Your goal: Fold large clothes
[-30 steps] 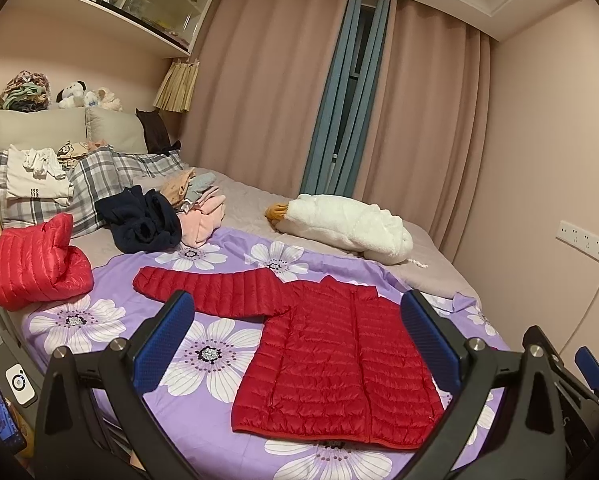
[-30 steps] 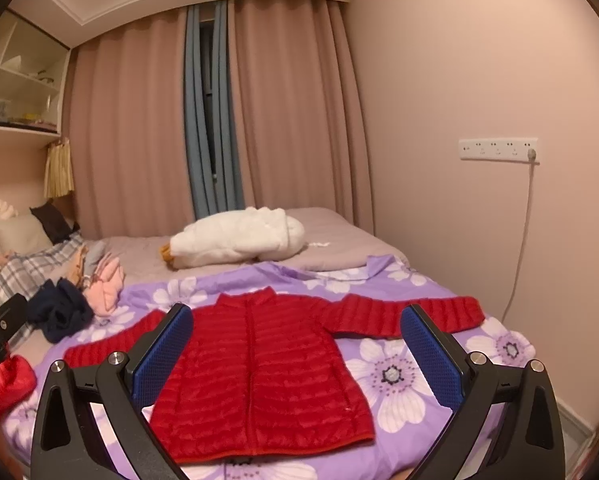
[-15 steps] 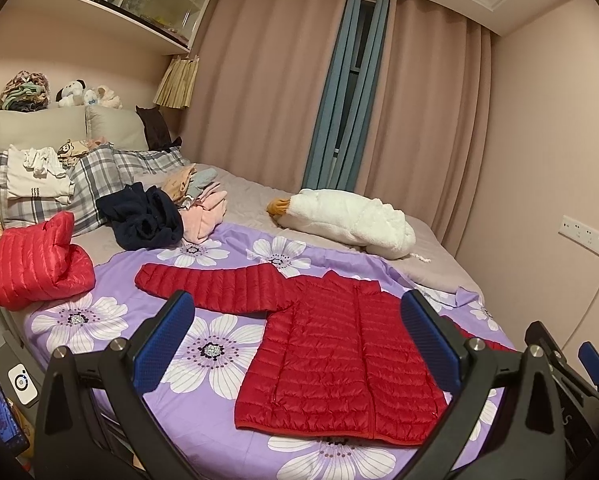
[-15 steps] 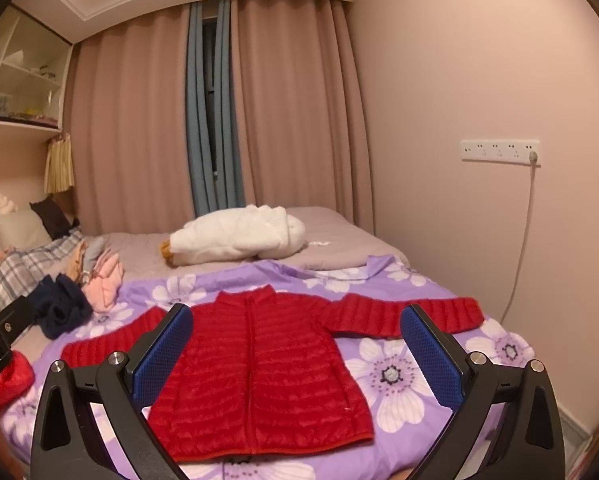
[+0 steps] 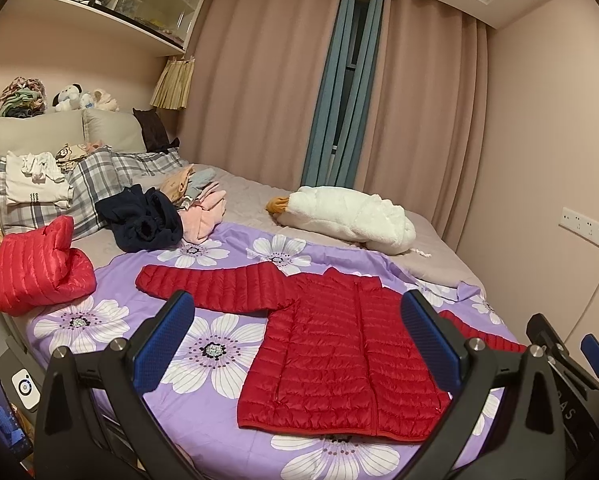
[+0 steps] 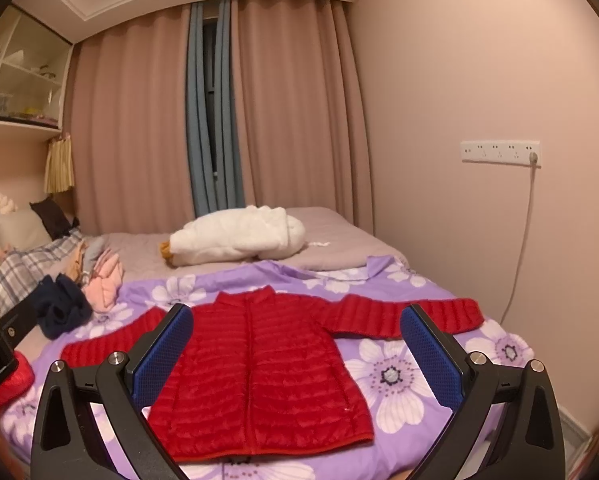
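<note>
red jacket (image 6: 259, 376) flat on floral sheet (image 6: 403, 376), sleeves spread. left gripper (image 5: 299, 344) and right gripper (image 6: 297, 354) both spread wide, holding nothing, above it.

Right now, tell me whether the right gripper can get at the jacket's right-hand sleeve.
Probably yes. The right gripper is open and empty, and the sleeve lies flat and stretched out on the purple floral sheet ahead of it, with nothing on top or in between.

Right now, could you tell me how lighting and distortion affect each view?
Left wrist view: warm dim indoor light, fisheye bends the curtains, dark vignette at corners; red jacket sharp. Right wrist view: same warm cast, wall bowed, bottom-right edge blurred.
</note>
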`<state>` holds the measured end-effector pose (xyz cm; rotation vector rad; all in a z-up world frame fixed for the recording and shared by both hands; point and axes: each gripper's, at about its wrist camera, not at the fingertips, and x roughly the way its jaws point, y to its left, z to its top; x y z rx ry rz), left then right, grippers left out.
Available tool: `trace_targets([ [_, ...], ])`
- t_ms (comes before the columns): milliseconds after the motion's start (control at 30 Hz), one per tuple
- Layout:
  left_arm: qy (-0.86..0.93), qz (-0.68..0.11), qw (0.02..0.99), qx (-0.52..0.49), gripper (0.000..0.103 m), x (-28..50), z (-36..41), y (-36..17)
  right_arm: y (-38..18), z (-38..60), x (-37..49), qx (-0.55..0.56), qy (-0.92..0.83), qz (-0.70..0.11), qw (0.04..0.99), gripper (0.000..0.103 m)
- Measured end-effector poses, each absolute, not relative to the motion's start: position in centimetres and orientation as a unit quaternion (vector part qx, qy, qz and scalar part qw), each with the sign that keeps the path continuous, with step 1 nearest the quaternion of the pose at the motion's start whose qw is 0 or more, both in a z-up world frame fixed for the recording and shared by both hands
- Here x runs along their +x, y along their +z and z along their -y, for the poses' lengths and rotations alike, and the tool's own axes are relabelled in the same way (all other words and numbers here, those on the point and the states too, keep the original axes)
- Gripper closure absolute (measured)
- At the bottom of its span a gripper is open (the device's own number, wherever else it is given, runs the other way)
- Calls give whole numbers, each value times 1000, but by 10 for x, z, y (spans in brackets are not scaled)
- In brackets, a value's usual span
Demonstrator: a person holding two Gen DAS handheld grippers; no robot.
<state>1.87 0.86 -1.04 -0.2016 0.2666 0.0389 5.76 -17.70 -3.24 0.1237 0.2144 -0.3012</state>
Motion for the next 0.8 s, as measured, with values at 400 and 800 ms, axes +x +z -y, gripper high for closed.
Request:
trace_targets([
  [400,26,-141,985,-98,0,24,-7,-12,-35,176,59,60,-150,-110,981,1],
  [800,28,-144,984,-98,0,24,-10,-13,-38,173,61,56,-148,-115,981,1],
])
